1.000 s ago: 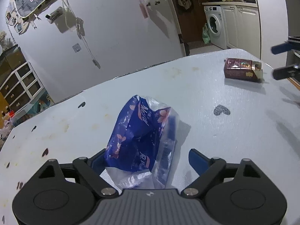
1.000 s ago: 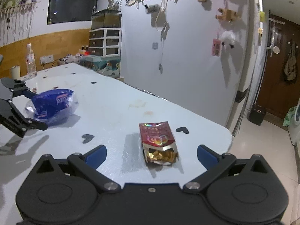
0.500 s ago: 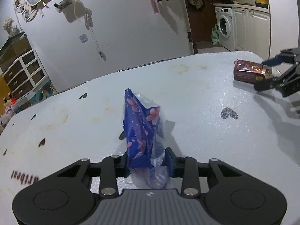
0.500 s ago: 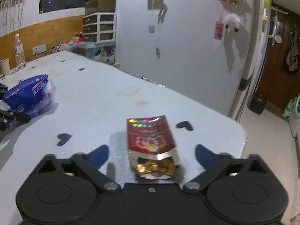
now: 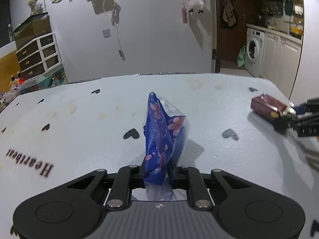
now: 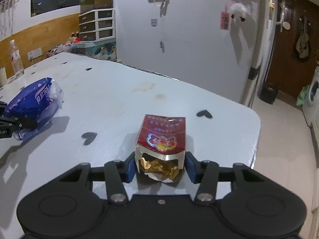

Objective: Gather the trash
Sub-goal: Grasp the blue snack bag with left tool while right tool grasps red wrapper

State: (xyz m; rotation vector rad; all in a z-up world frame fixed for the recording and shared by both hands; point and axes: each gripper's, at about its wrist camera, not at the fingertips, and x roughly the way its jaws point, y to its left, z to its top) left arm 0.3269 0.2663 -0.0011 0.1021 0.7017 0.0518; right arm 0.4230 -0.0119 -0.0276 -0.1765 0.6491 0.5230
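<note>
Left gripper (image 5: 157, 172) was seen closing, 1 blue wrapper (image 5: 161, 139) pinched betw. its pads. Right gripper (image 6: 159, 166) was closing round 1 red snack pack (image 6: 161, 137), pads just beside it, on the table (image 6: 119, 99).

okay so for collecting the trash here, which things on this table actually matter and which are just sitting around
Part of the job:
- blue flowered plastic wrapper, pinched in the closing left tool
- torn red snack packet, between the closing jaws of the right tool

Just lying about:
- water bottle at the table's far end
- white cup beside it
</note>
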